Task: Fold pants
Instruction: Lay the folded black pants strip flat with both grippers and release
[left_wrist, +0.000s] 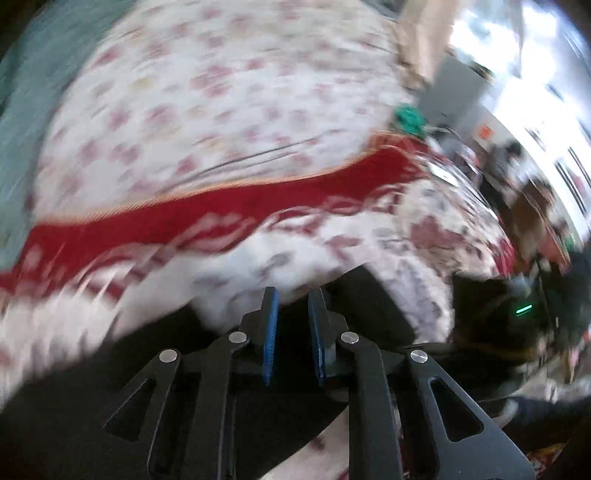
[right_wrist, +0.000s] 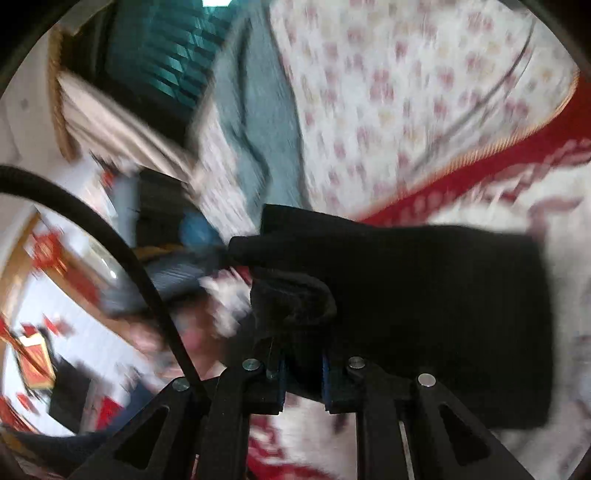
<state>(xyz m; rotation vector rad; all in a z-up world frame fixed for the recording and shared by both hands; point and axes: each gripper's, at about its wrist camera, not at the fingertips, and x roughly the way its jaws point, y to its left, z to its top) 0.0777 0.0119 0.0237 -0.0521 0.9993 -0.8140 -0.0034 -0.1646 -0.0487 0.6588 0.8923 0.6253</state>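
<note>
The right tool (right_wrist: 303, 373) was clamped on a bunched edge of the black pants (right_wrist: 424, 302), which hung ahead of it and to its right as a broad flat panel above the bed (right_wrist: 406, 92). The left tool (left_wrist: 293, 332) stood nearly closed; black cloth lay beneath its fingers, but motion blur hid whether any was gripped. In my judgement the fold was under way: the garment was lifted, not laid. Setting it down, squaring the edges and any further folds remained outstanding.
</note>
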